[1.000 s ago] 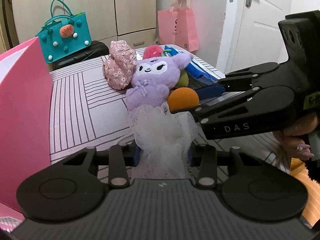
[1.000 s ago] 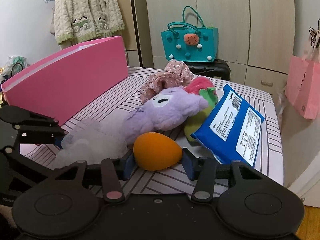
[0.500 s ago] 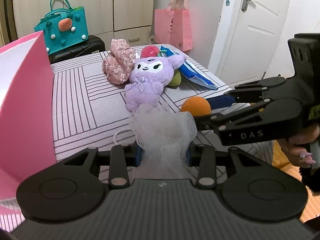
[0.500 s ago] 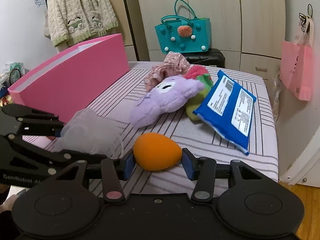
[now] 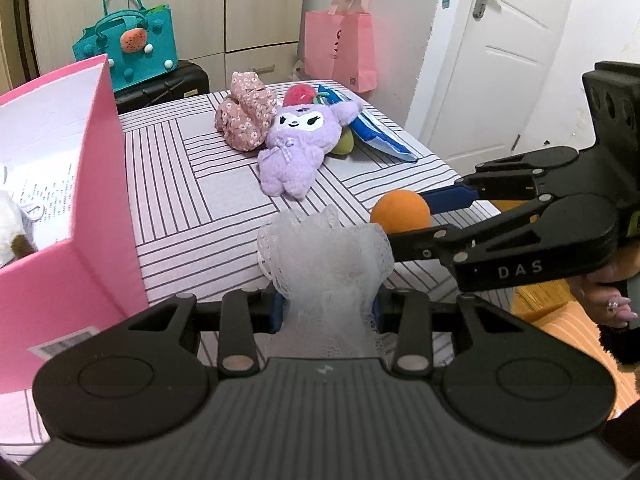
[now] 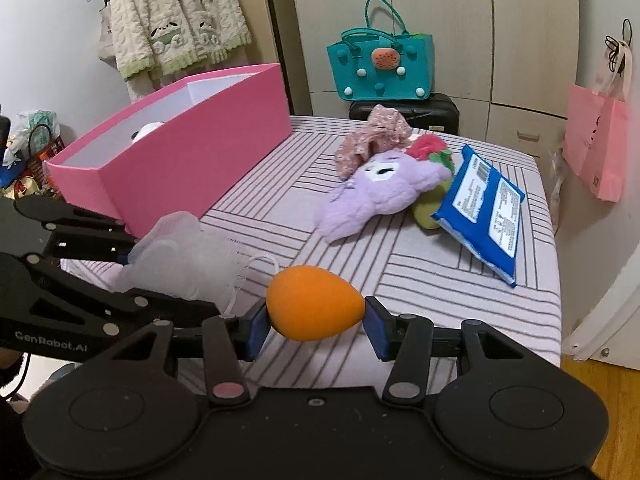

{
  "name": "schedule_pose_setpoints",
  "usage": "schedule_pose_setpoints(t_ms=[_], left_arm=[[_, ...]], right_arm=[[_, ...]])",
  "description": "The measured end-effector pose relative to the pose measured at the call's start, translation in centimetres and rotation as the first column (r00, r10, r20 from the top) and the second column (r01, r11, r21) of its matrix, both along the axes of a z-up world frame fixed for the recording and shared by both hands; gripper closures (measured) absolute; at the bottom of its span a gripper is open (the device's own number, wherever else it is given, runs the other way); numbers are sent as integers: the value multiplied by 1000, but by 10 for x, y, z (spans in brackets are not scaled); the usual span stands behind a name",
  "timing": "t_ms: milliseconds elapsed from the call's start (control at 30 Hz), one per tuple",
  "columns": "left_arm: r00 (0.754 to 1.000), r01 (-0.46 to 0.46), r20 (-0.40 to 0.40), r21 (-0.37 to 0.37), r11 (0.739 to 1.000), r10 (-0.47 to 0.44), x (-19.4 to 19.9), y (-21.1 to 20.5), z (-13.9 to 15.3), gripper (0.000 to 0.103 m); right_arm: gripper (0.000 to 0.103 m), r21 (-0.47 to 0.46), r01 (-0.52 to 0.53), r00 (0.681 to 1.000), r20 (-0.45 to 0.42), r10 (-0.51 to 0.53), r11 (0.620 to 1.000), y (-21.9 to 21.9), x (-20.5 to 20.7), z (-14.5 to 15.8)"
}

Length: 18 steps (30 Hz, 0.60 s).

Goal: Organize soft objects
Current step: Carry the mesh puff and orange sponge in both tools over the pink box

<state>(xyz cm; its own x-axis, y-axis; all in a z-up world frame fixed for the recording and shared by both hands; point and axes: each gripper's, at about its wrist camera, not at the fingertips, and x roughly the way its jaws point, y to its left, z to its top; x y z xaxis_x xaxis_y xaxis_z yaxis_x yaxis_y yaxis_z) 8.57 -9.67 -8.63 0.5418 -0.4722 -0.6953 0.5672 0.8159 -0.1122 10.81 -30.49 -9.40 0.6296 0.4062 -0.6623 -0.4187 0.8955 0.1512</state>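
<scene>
Two grippers, both loaded. Left gripper (image 5: 326, 310) is clamped on the white mesh bath pouf (image 5: 326, 256), held off the striped table (image 5: 192, 200) near its front edge, just right of the pink box (image 5: 80, 248). Right gripper (image 6: 316, 322) is clamped on the orange egg-shaped sponge (image 6: 314, 304) across its long axis, blunt end against one pad, tip against the other, also clear of the table.

Handling, my read:
- Pouf: next to no weight, all loose netting, squashes to nothing. The grip looks like a bunch of mesh rather than the core, so it may sag or pull through. Its cord loop (image 6: 260, 268) dangles and could snag on the box rim.
- Sponge: light, springy, smooth skin. The end-to-end pinch is the weak way to hold an egg shape, since it can squirt out sideways if squeezed harder. Across the fat middle would be safer.

Pink box is open with white lining, and something white and fluffy (image 6: 146, 130) sits inside already; can't tell what. Looks like the drop target.

Remaining on the table in one cluster, far side: purple plush (image 5: 298, 148), floral fabric piece (image 5: 244, 120), red-and-green plush (image 6: 432, 150) partly under the others, blue packet (image 6: 486, 204) leaning on it.

Both loads drop fine from above the rim; nothing fragile.
</scene>
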Motion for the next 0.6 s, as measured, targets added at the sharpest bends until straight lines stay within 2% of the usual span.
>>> schedule_pose_setpoints(t_ms=[367,600], left_arm=[[997,62,-39,6,998,-61,-16,34,36,66],[997,66,-35,-18,998,-66,-20,71,68,66]], right_arm=[[48,57,-87,994,-69,91,995,27,-16,34],[48,93,-163,984,-65,169,982,49,-12,63]])
